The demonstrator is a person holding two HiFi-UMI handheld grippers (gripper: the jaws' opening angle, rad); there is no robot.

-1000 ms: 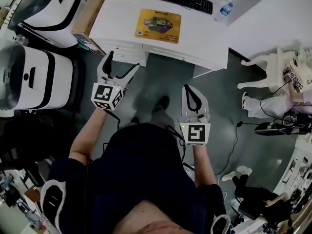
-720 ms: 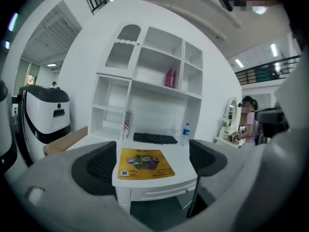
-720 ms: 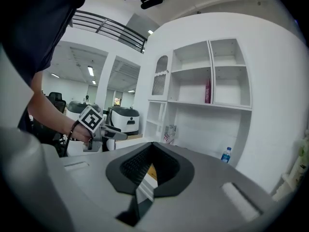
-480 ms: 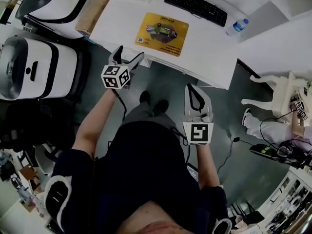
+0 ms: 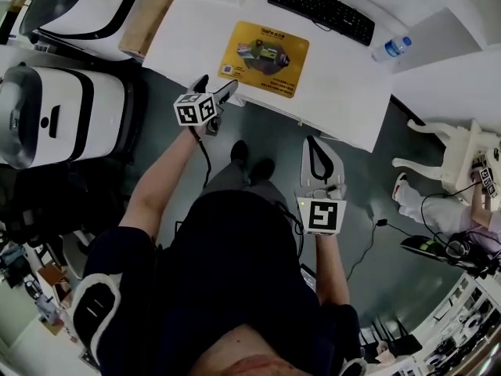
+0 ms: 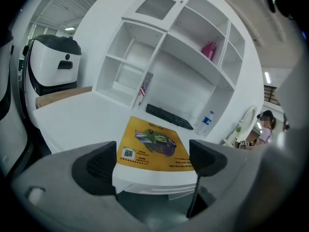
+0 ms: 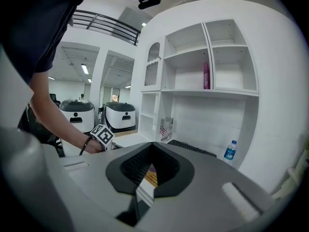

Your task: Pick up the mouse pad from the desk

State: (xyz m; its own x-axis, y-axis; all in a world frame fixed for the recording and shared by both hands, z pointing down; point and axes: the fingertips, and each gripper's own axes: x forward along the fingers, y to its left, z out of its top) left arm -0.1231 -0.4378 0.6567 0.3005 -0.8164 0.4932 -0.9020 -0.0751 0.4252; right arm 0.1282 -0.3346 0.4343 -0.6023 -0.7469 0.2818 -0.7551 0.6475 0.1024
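Observation:
The yellow mouse pad (image 5: pixel 264 47) with a printed picture lies flat on the white desk (image 5: pixel 344 92), near its front edge. In the left gripper view the mouse pad (image 6: pixel 153 144) shows between the two jaws, a little way ahead. My left gripper (image 5: pixel 218 84) is open and hangs just off the desk's front edge, at the pad's near left corner, touching nothing. My right gripper (image 5: pixel 311 141) is shut and empty, held back over the floor, well short of the desk. A sliver of the pad (image 7: pixel 151 178) peeks through below its closed jaws.
A black keyboard (image 5: pixel 319 10) lies behind the pad and a water bottle (image 5: pixel 390 49) lies at the desk's right end. A cardboard box (image 5: pixel 145 18) and white machines (image 5: pixel 59 120) stand on the left. A white stool (image 5: pixel 446 155) stands at the right. Shelves (image 6: pixel 193 47) rise behind the desk.
My left gripper has moved forward and to the right, up to the desk's front edge by the pad. The right gripper has stayed about where it was.

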